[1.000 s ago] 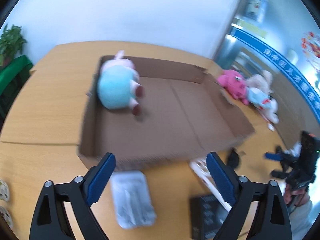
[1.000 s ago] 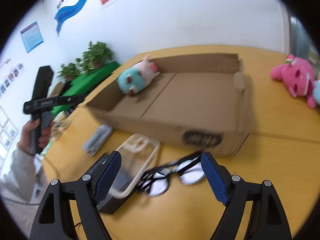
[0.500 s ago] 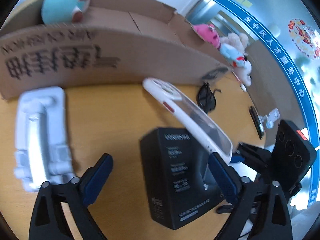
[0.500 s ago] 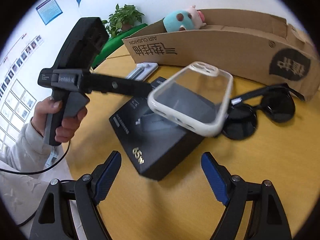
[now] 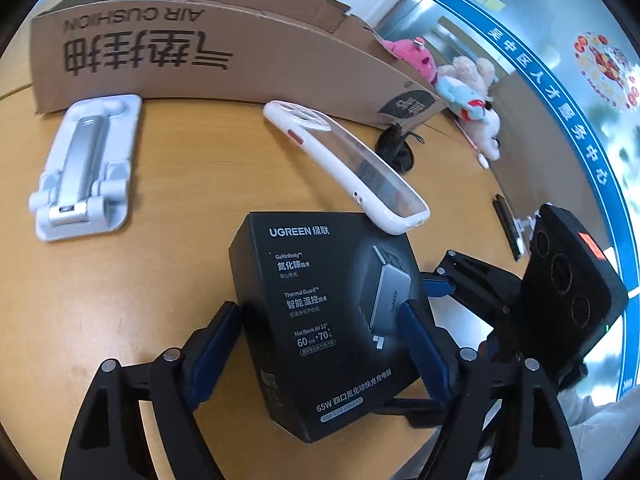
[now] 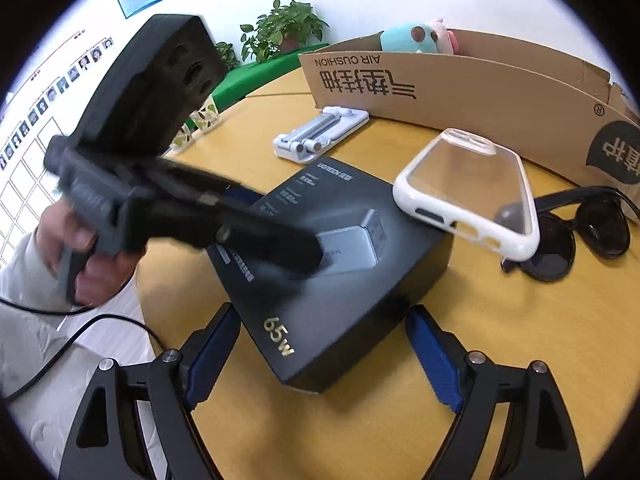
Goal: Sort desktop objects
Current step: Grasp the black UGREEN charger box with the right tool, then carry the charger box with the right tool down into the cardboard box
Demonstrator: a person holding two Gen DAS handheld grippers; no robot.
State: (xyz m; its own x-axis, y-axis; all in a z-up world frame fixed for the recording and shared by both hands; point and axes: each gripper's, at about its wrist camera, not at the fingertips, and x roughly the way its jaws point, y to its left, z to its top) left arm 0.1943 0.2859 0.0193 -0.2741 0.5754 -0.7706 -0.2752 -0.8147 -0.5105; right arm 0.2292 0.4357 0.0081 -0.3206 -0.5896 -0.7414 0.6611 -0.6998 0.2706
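Observation:
A black charger box (image 5: 328,312) (image 6: 336,264) lies on the wooden table. A clear phone case with a white rim (image 5: 348,164) (image 6: 468,188) leans on its far edge. My left gripper (image 5: 320,348) is open, its fingers on either side of the box; from the right wrist view it reaches over the box. My right gripper (image 6: 324,356) is open at the box's near corner, empty. A cardboard box (image 5: 224,52) (image 6: 460,88) behind holds a blue and pink plush (image 6: 416,38).
A white folding phone stand (image 5: 84,168) (image 6: 320,134) lies by the cardboard box. Black sunglasses (image 6: 576,236) (image 5: 396,148) sit beside the phone case. Pink and pale plush toys (image 5: 444,76) lie at the far right. A pen (image 5: 506,226) lies near the table edge.
Both grippers have dropped and closed in on the black charger box. The left gripper's fingers now straddle it; the right gripper has come up to its corner.

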